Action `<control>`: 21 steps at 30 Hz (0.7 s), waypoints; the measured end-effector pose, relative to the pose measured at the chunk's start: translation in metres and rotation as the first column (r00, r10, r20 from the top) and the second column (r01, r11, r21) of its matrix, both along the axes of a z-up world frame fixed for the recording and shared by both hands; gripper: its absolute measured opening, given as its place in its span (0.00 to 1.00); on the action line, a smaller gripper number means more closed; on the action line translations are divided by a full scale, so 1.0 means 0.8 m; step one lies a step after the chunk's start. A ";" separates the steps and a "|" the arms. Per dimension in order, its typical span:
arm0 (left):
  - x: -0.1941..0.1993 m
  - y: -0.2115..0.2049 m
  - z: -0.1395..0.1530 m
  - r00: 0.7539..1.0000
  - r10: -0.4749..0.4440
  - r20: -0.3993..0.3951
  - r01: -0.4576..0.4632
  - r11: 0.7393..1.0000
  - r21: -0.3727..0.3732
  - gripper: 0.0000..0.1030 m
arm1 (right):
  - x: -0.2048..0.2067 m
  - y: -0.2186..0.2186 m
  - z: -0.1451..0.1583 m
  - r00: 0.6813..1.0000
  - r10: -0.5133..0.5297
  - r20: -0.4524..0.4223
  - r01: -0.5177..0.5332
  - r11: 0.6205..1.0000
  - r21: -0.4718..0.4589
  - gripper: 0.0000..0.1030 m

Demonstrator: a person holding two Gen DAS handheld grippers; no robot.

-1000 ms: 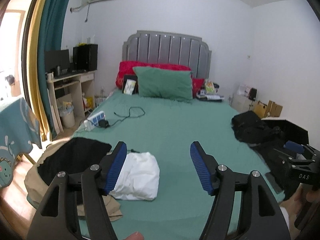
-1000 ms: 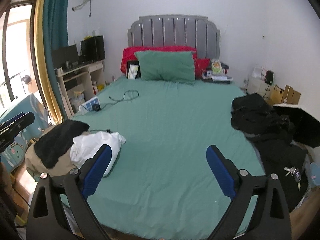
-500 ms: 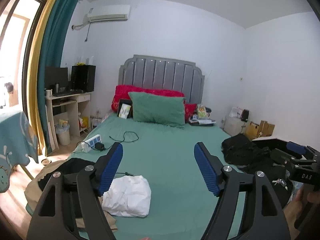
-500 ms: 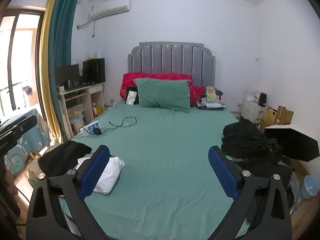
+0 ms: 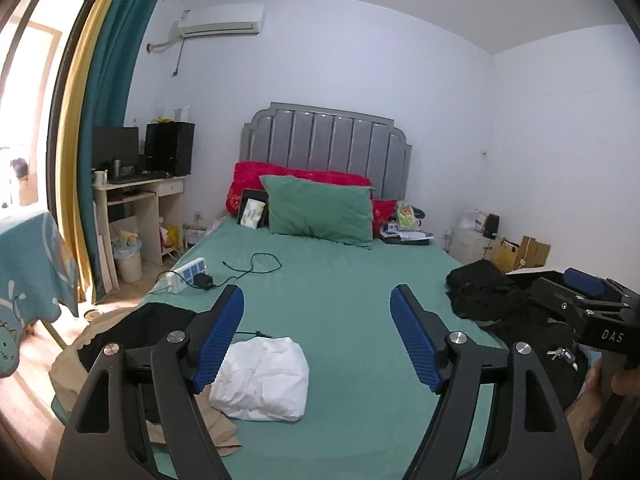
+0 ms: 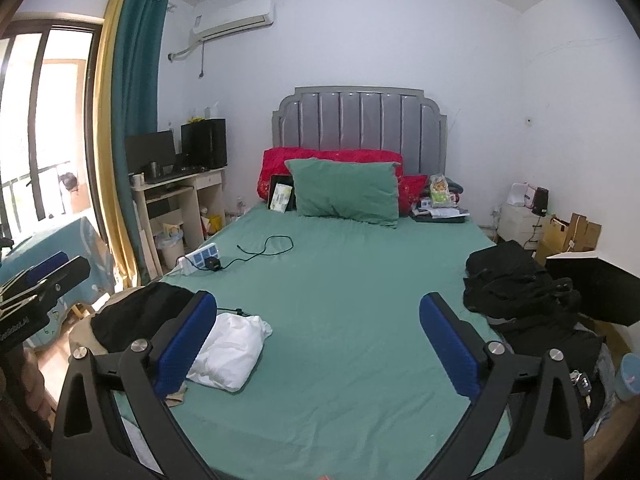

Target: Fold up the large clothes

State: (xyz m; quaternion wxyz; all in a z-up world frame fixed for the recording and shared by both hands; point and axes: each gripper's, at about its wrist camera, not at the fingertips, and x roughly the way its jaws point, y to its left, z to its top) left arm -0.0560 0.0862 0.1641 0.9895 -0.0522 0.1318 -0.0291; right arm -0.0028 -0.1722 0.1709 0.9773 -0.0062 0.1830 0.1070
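A folded white garment (image 5: 262, 376) lies on the near left part of the green bed (image 5: 344, 304), resting partly on a tan garment (image 5: 208, 424) beside a black garment (image 5: 140, 332) at the bed's left edge. A heap of black clothes (image 6: 508, 280) sits at the right edge. The left claw (image 5: 316, 340) is released; its jaws have just been opening, nothing between them. The right claw (image 6: 318, 344) stands wide, released and empty. Both hover above the sheet, touching nothing.
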 end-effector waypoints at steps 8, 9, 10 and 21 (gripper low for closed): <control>0.007 0.018 -0.014 0.999 0.040 -0.033 -0.040 0.999 -0.015 0.76 | 0.005 0.012 -0.016 0.999 0.012 -0.037 -0.013 1.000 -0.015 0.98; 0.007 0.019 -0.015 0.999 0.041 -0.035 -0.041 0.999 -0.014 0.76 | 0.005 0.011 -0.017 0.999 0.013 -0.039 -0.014 1.000 -0.015 0.98; 0.007 0.019 -0.016 0.998 0.042 -0.038 -0.043 0.999 -0.011 0.76 | 0.006 0.011 -0.017 0.999 0.014 -0.042 -0.015 1.000 -0.016 0.98; 0.009 0.025 -0.020 0.998 0.039 -0.048 -0.040 0.999 -0.026 0.76 | 0.007 0.013 -0.017 0.999 0.022 -0.050 -0.023 0.999 -0.025 0.98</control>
